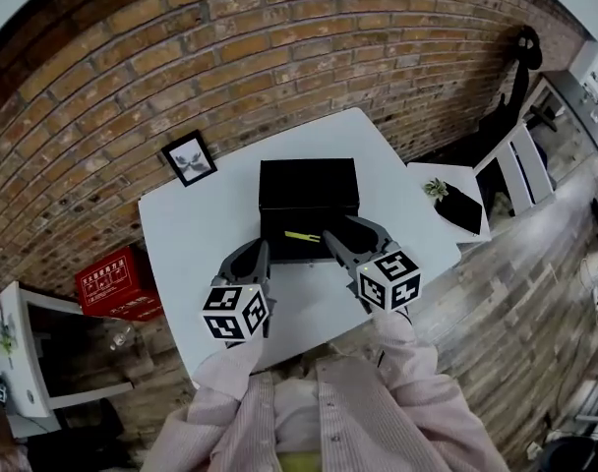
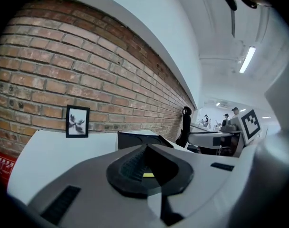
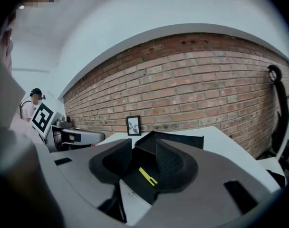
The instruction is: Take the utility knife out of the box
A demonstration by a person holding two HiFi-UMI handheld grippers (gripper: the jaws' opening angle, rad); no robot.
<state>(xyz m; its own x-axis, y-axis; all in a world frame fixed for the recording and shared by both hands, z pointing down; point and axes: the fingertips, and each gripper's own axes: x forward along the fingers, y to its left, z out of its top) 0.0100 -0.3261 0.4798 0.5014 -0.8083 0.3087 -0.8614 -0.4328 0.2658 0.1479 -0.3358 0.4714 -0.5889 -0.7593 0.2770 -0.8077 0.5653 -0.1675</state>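
Note:
An open black box [image 1: 279, 247] stands mid-table on the white table [image 1: 181, 229], its lid [image 1: 308, 183] raised at the back. In its tray lies a slim yellow utility knife [image 1: 302, 235]. My right gripper [image 1: 344, 236] hovers at the box's front right, open and empty. In the right gripper view, the knife [image 3: 147, 175] shows through the gap of that gripper [image 3: 143, 152]. My left gripper [image 1: 261, 254] is at the box's front left corner. Its fingertips meet with nothing held in the left gripper view [image 2: 145, 148], a sliver of yellow knife [image 2: 148, 175] showing below.
A framed picture [image 1: 190, 157] leans against the brick wall at the table's back left. A red crate [image 1: 117, 281] sits on the floor to the left. A small side table with a plant [image 1: 454, 200] stands to the right. People stand far off [image 2: 235, 112].

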